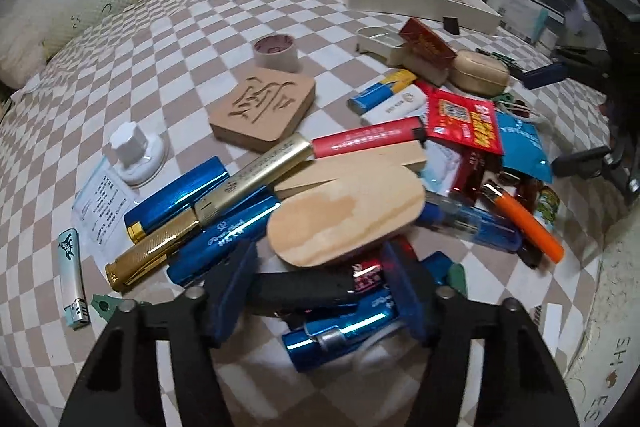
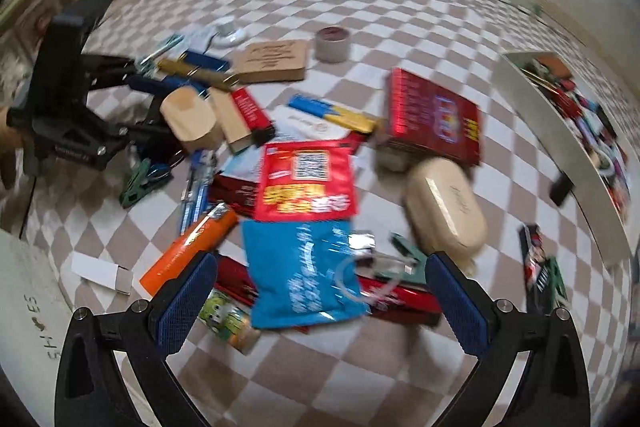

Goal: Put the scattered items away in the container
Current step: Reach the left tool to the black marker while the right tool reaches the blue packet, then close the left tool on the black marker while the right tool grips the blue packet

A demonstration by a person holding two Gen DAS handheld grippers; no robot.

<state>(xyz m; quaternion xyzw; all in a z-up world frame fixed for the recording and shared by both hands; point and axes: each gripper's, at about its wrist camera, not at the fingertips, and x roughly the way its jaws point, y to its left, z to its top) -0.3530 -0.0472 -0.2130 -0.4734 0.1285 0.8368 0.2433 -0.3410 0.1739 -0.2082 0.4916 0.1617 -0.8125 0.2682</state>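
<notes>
A heap of small items lies on a checkered cloth. My left gripper [image 1: 320,267] stands open around a black flat item [image 1: 296,291] beneath an oval wooden block [image 1: 344,215], with blue tubes [image 1: 224,239] and a gold pen [image 1: 208,207] beside it. My right gripper [image 2: 320,279] is open and empty, low over a blue packet [image 2: 304,271] and a red packet [image 2: 306,183]. The white container [image 1: 420,1] with several items inside sits at the far right; it also shows in the right wrist view [image 2: 560,155].
A carved wooden tile [image 1: 264,107], a tape roll [image 1: 276,53], a white knob [image 1: 134,155], a silver lighter [image 1: 72,279], an orange lighter [image 2: 192,251], a beige case [image 2: 444,207] and a red box [image 2: 432,115] lie around. A shoe box [image 2: 28,299] borders the near edge.
</notes>
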